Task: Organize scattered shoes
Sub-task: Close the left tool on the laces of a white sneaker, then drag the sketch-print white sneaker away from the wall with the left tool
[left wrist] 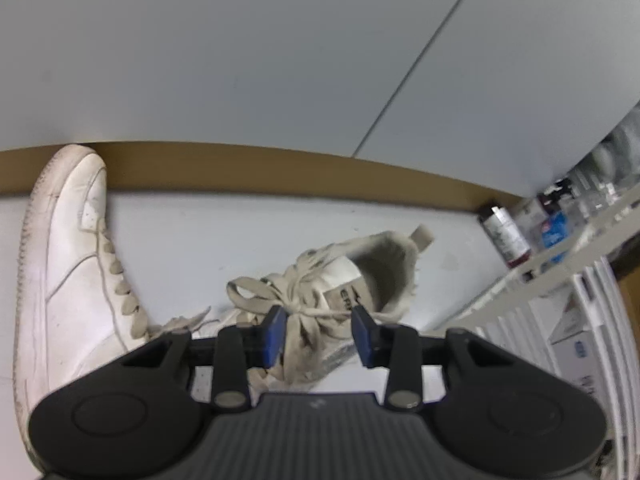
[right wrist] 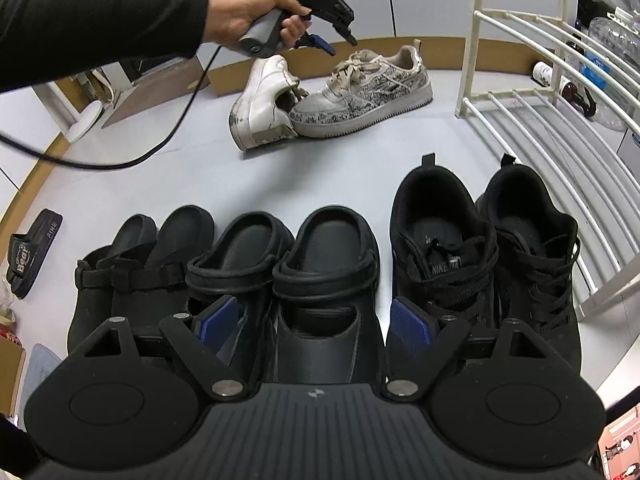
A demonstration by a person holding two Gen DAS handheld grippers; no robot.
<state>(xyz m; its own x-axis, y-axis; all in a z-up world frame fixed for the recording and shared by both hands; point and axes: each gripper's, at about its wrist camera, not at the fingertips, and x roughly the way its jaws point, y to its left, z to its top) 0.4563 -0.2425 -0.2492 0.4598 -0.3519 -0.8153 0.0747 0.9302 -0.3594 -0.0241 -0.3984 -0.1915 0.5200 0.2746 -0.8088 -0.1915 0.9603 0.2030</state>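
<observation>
Two views, left wrist first: findings below.
Left tongs: blue pads spread apart, gripping nothing, poised over the laces of the patterned sneaker.
Patterned sneaker: upright on the pale floor, heel toward the far wall, laces tied in a loose bow.
White sneaker: at left, toe toward the brown skirting; whether it touches the patterned one cannot be told from here.
White rack: at right, with bottles behind it.
Right wrist view, right tongs: pads wide apart, empty, above the row of black shoes.
Black clogs: pair side by side, centre of the row.
Black strap sandals: pair at left, beside the clogs.
Black Nike trainers: pair at right, next to the rack.
Far pair: white sneaker resting against the patterned sneaker's toe, beneath the person's hand holding the left tongs.
Slide sandal: alone at far left, well apart from the row.
</observation>
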